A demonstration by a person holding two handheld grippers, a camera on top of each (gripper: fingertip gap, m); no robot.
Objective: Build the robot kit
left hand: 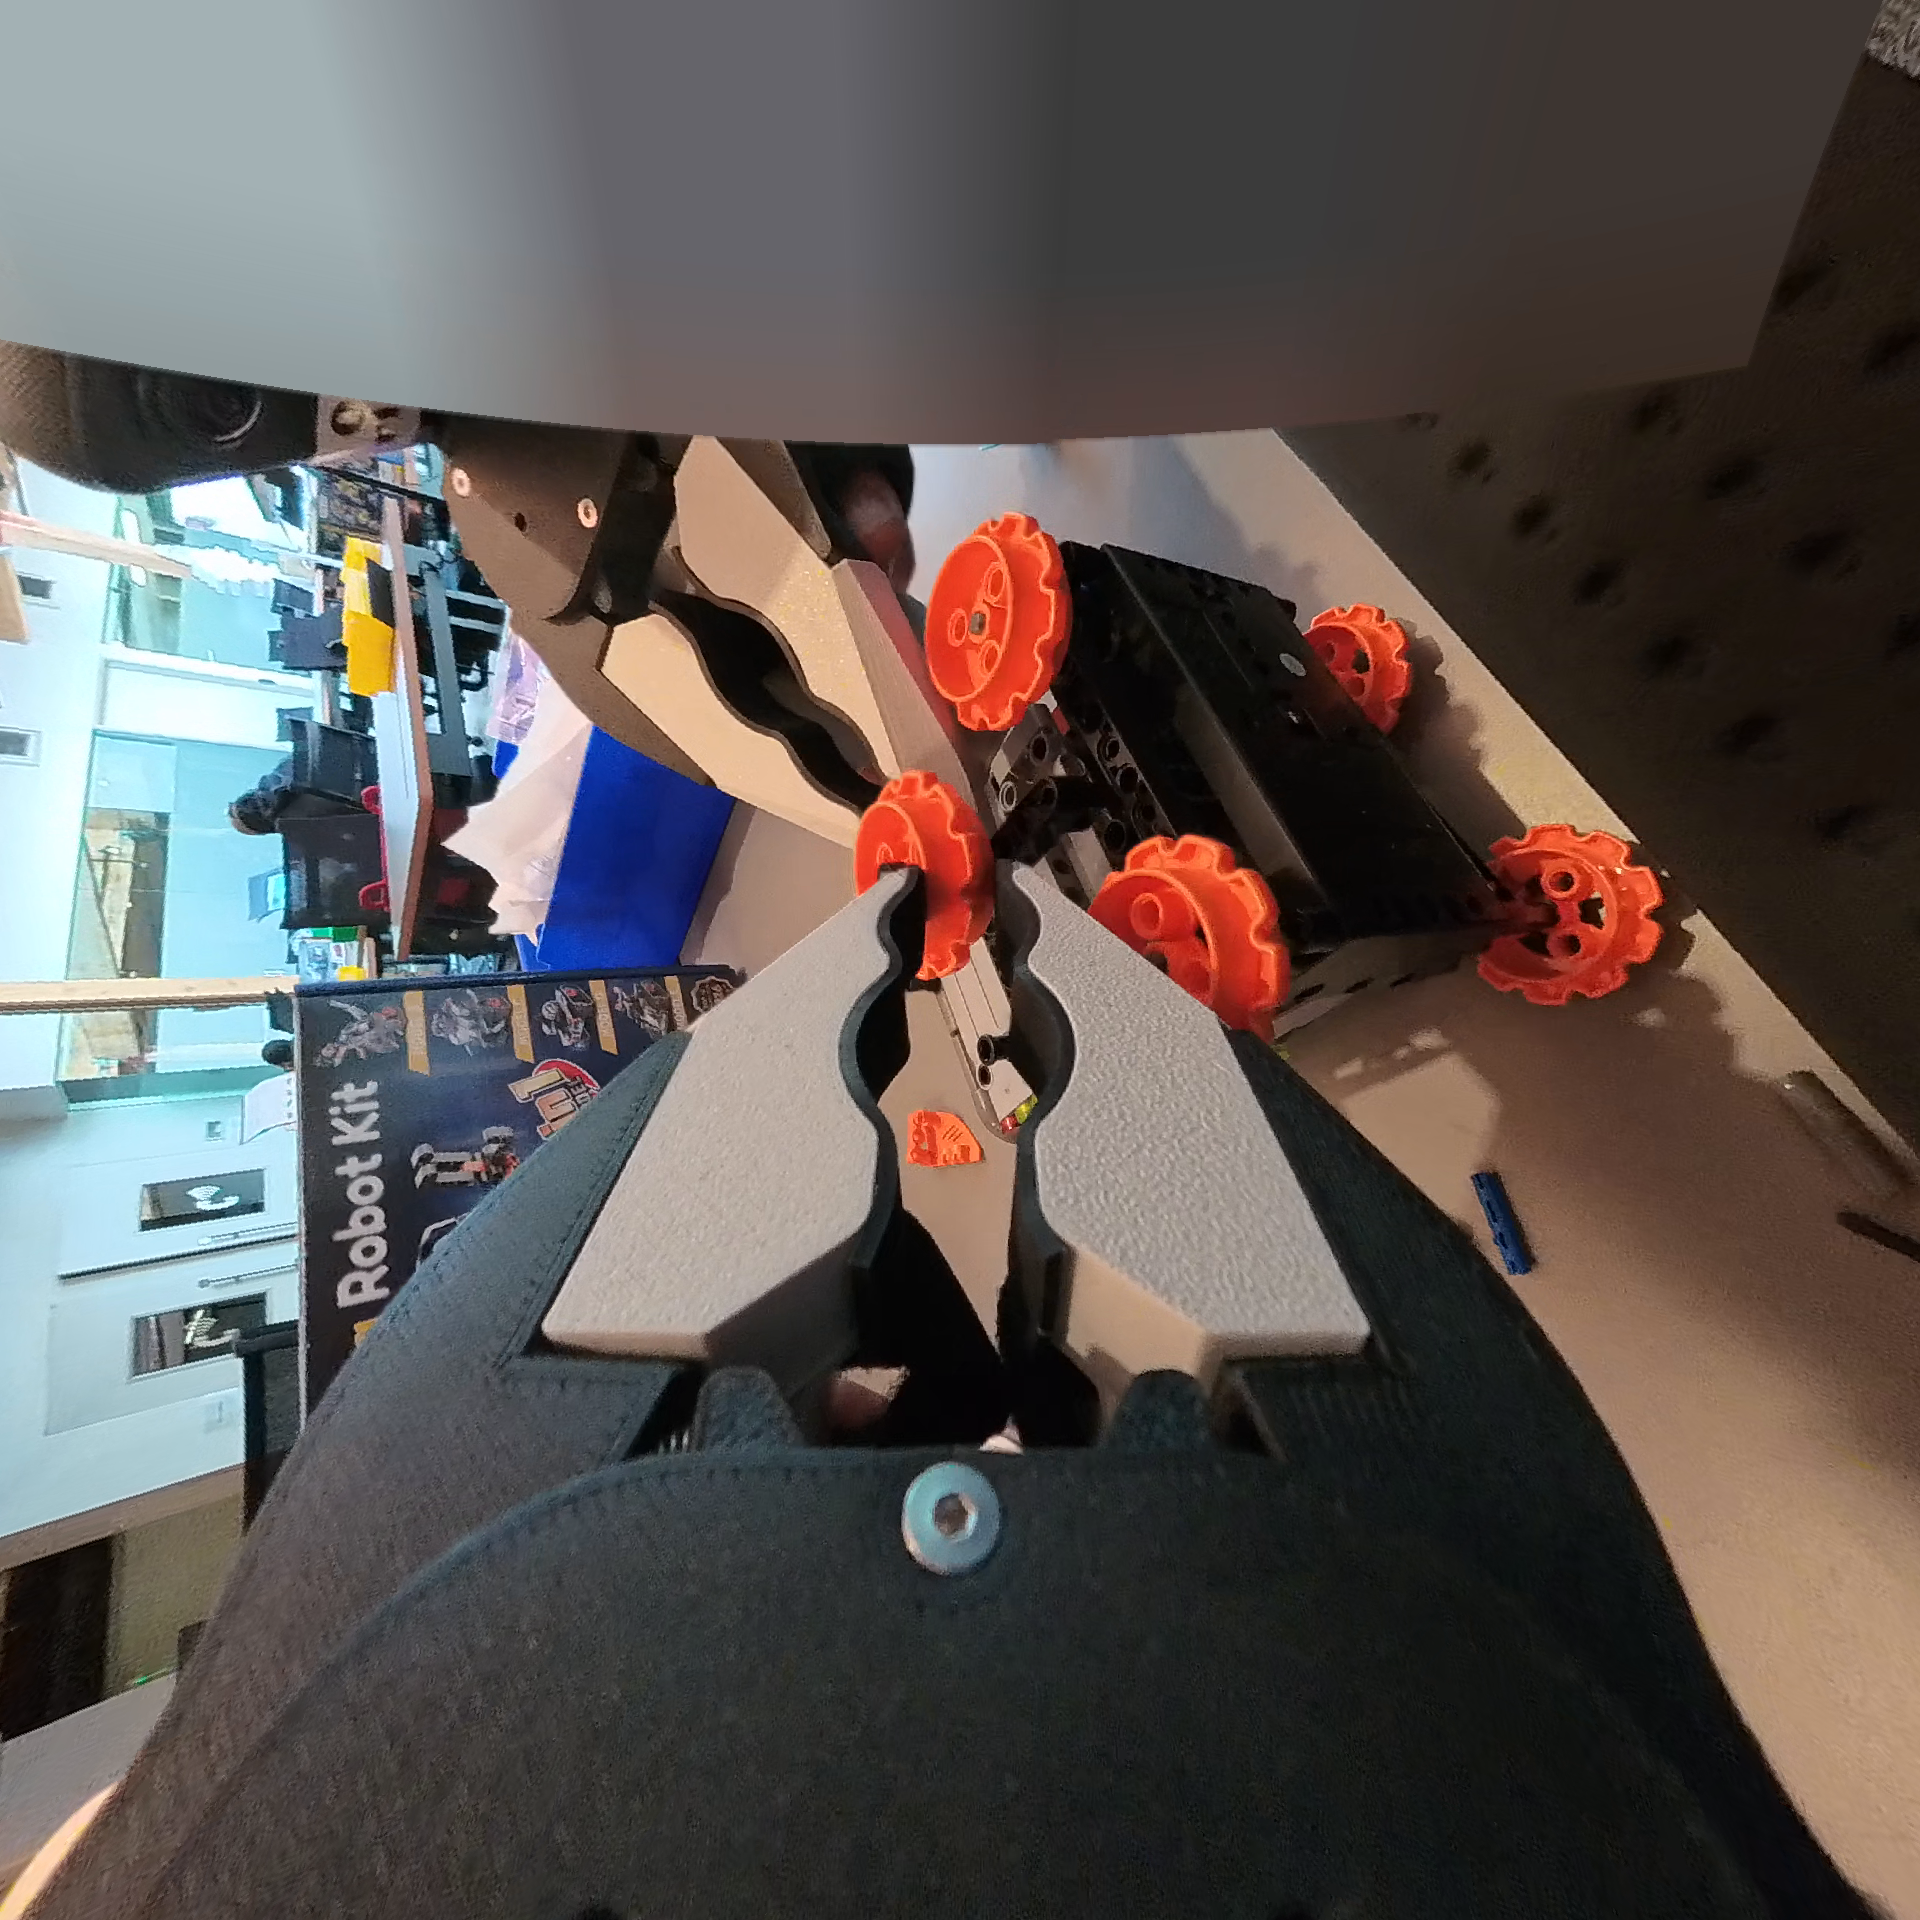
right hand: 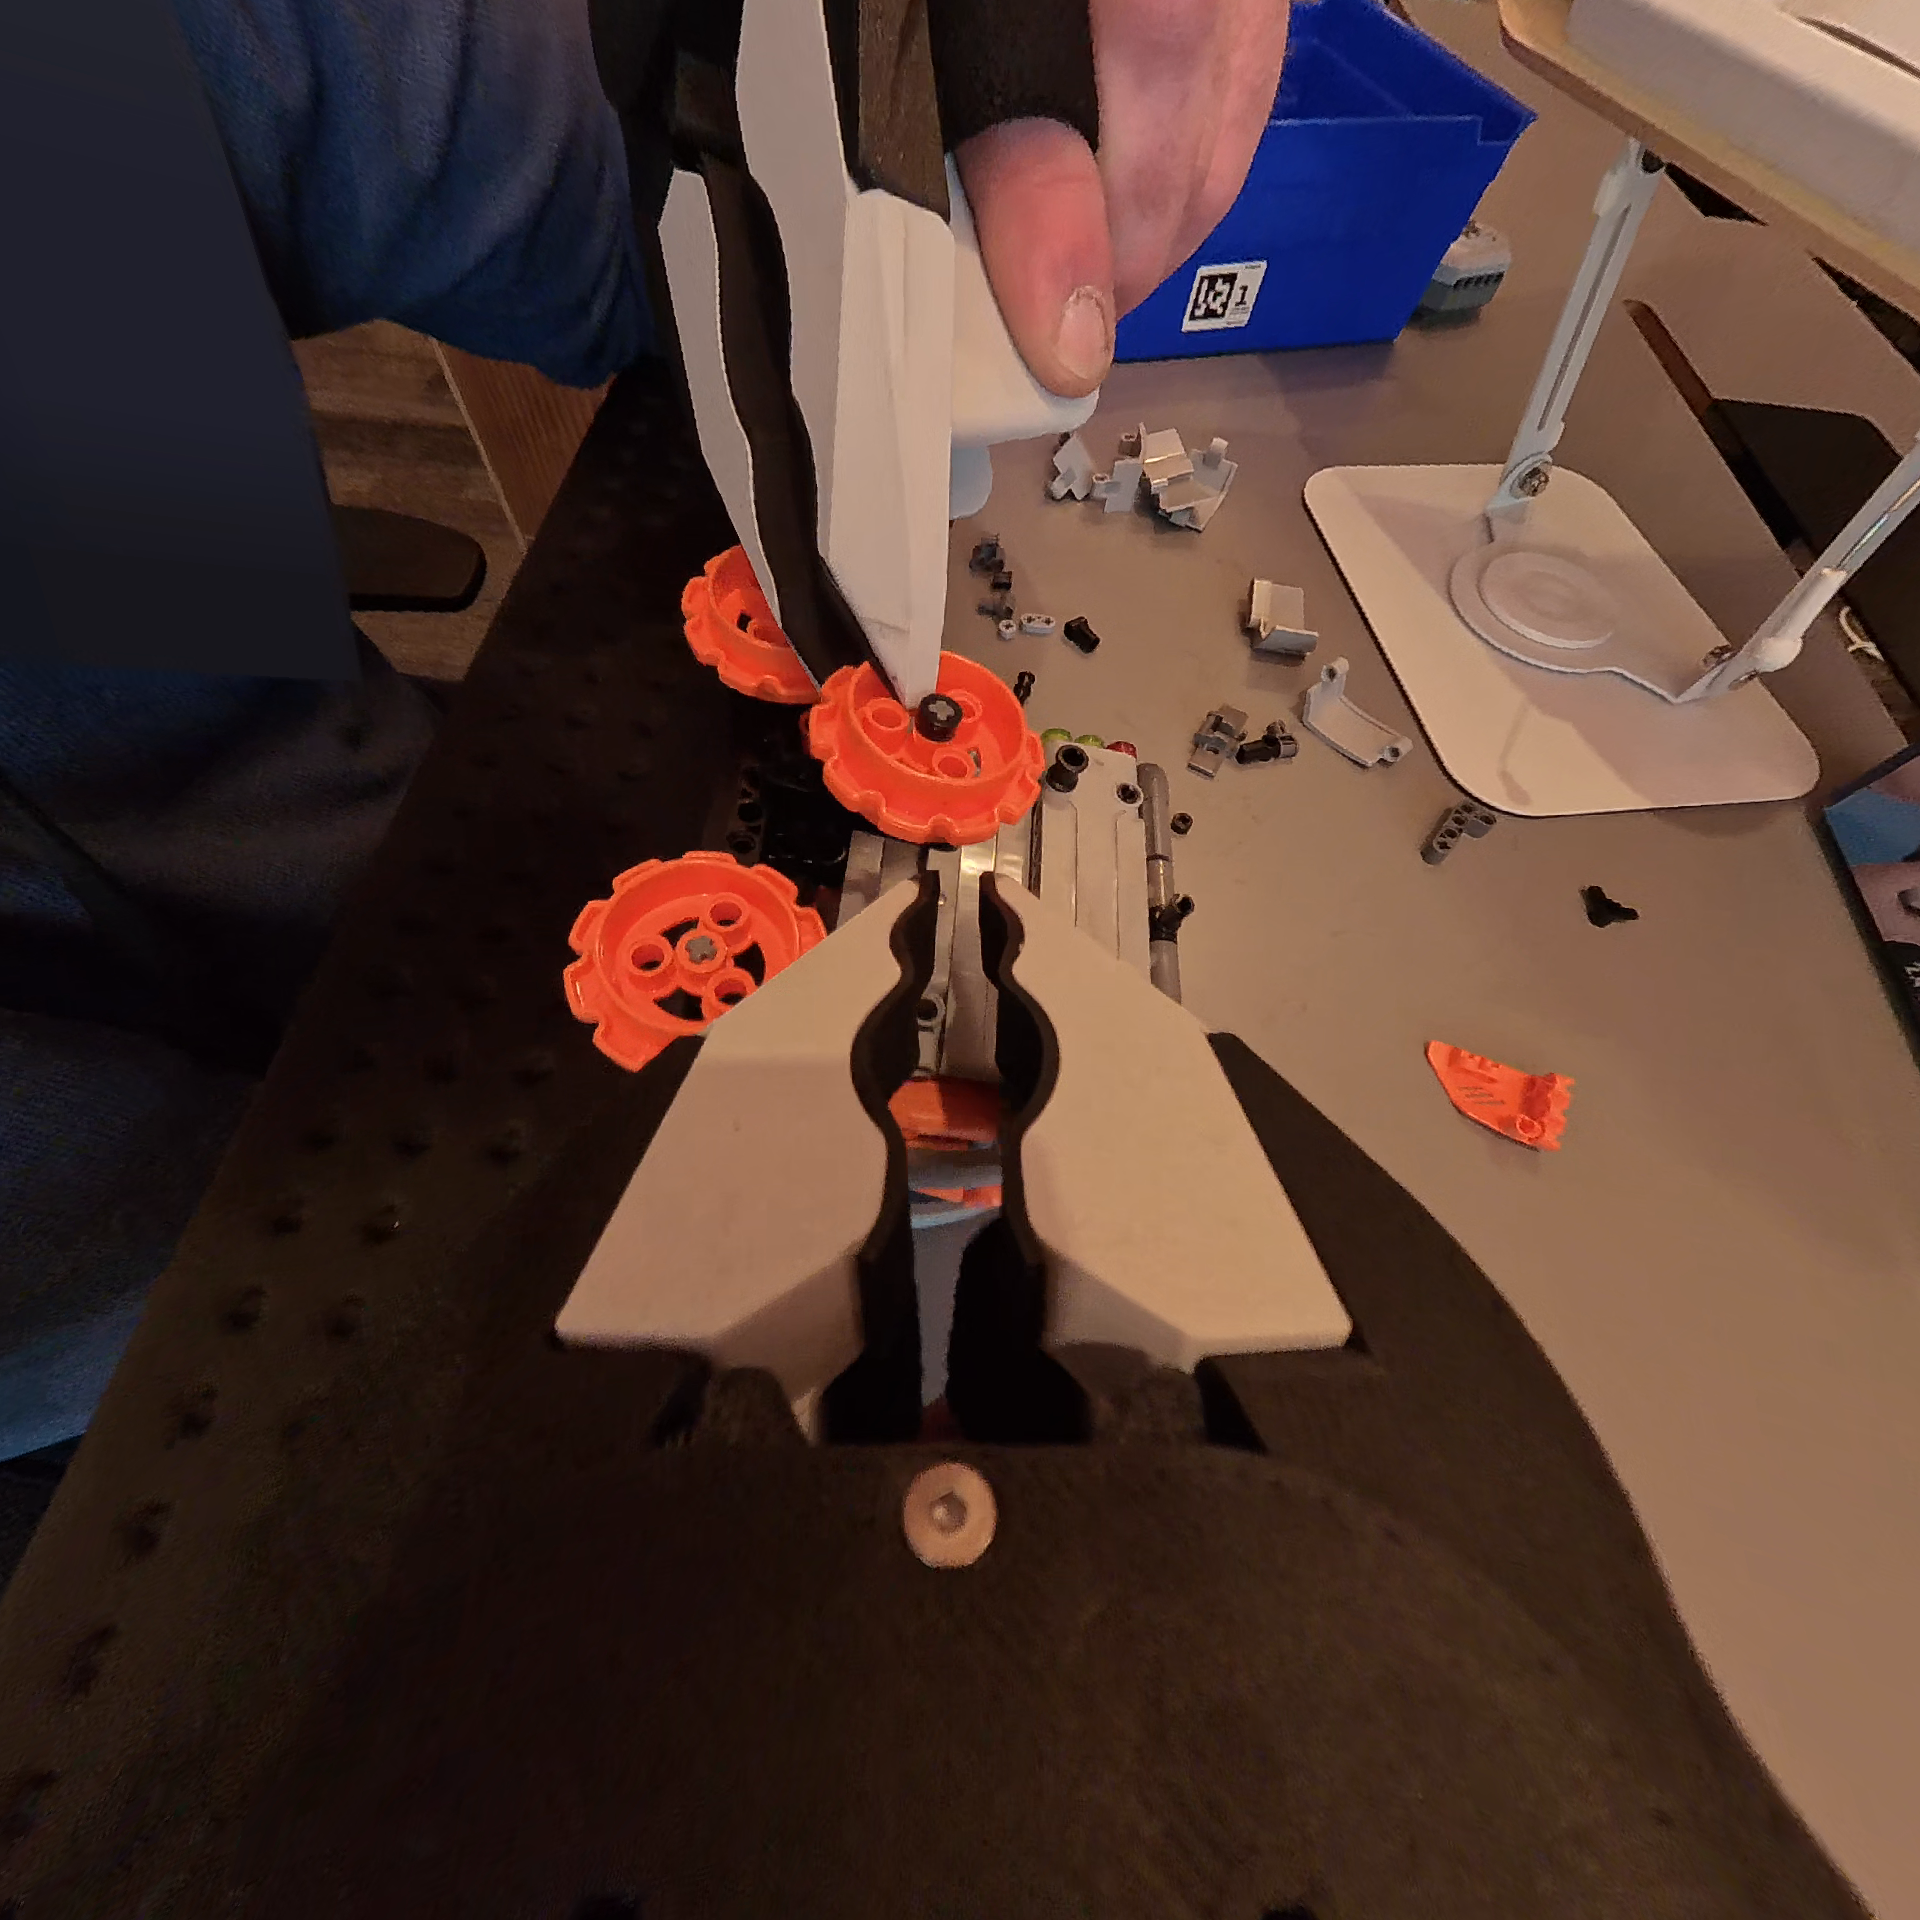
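Observation:
A model vehicle with a black body [left hand: 1278, 727], a grey frame [right hand: 1091, 862] and several orange wheels lies half on the table. My left gripper [left hand: 961, 888] is shut on one orange wheel [left hand: 940, 842]. One fingertip presses the black pin at its hub and the other sits behind it. In the right wheel view it comes down from above onto that wheel [right hand: 966, 790]. My right gripper [right hand: 956, 894] is shut on the grey frame just below that wheel. It shows in the left wrist view [left hand: 920, 764] reaching in from the upper left.
A black perforated board [right hand: 416, 1247] lies left of the grey table. Loose grey and black parts [right hand: 1143, 478], an orange panel piece [right hand: 1496, 1101], a white stand base [right hand: 1558, 623] and a blue bin [right hand: 1351, 208] are on the table. A dark printed box [left hand: 468, 1091] stands nearby. Left and right tips are no more than a few centimetres apart.

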